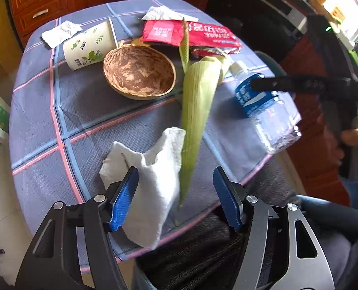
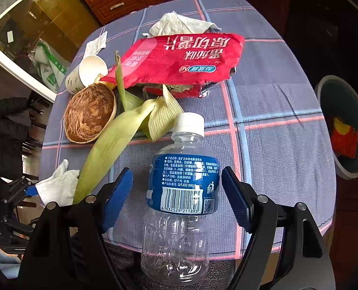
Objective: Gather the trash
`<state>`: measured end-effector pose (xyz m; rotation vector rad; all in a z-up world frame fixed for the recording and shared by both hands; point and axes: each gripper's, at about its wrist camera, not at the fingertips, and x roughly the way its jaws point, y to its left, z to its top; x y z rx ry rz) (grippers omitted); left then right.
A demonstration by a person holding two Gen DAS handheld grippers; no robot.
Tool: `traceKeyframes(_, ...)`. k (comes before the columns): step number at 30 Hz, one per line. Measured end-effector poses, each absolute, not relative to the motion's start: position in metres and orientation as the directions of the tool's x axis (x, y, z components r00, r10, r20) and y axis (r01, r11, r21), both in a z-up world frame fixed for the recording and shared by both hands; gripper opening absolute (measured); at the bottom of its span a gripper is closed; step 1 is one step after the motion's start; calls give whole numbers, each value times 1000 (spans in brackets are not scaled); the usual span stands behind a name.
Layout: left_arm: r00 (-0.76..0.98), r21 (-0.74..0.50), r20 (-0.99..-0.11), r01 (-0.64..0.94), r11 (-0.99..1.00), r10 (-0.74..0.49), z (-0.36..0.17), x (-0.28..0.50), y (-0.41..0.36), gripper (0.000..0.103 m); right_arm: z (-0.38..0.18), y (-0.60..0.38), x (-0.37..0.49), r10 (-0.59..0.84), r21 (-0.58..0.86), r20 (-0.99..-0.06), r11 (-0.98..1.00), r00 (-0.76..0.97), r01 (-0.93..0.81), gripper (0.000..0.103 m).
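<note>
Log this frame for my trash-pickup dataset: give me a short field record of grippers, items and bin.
left gripper: open, jaws either side of the crumpled white paper towel
right gripper: open, jaws either side of the clear plastic bottle with blue label, not yet closed on it
table: blue checked tablecloth
other trash: green corn husk, brown coconut-shell half, red snack bag, white leaf-print paper cup
bin: grey round bin beside the table, red scraps inside

wooden cabinet [image 1: 41, 2], checked tablecloth [image 1: 87, 120], daylight
</note>
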<state>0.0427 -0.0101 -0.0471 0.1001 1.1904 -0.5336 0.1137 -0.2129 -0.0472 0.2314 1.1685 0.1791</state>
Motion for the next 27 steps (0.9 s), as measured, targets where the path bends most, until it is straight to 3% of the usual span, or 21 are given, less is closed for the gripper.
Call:
traceKeyframes(6, 289, -235, -890, 372, 898, -352, -50, 50, 14, 66, -10, -178, 117, 328, 316, -828, 943, 455, -105, 73)
traceKeyframes(12, 274, -226, -901, 361, 905, -335, -60, 49, 23, 66, -58, -127, 151, 318, 305, -910, 948, 264, -92, 77)
traceKeyframes(14, 268, -218, -907, 363, 906, -325, -68, 49, 22, 66, -65, -118, 154, 226, 206, -931, 974, 288, -96, 78)
traceKeyframes(16, 268, -220, -905, 368, 903, -330, -73, 50, 19, 65, -72, -114, 160, 233, 217, -932, 972, 276, -86, 78)
traceKeyframes(17, 275, -216, -903, 372, 903, -330, -74, 50, 18, 62, -75, -113, 162, 223, 209, -934, 975, 279, -80, 75)
traceKeyframes(19, 293, -197, -900, 387, 901, -323, -72, 49, 15, 32, -85, -113, 166, 222, 210, -937, 975, 269, -74, 62)
traceKeyframes(21, 294, -207, -895, 391, 897, -334, -72, 50, 15, 13, -85, -112, 163, 233, 216, -931, 972, 281, -91, 37)
traceKeyframes(23, 312, -198, -890, 394, 898, -333, -69, 49, 17, 7, -81, -110, 161, 270, 248, -924, 962, 271, -112, 19)
traceKeyframes(27, 368, -191, -872, 348, 918, -322, -54, 50, 32, 6, -56, -109, 148, 298, 253, -901, 951, 316, -176, 12)
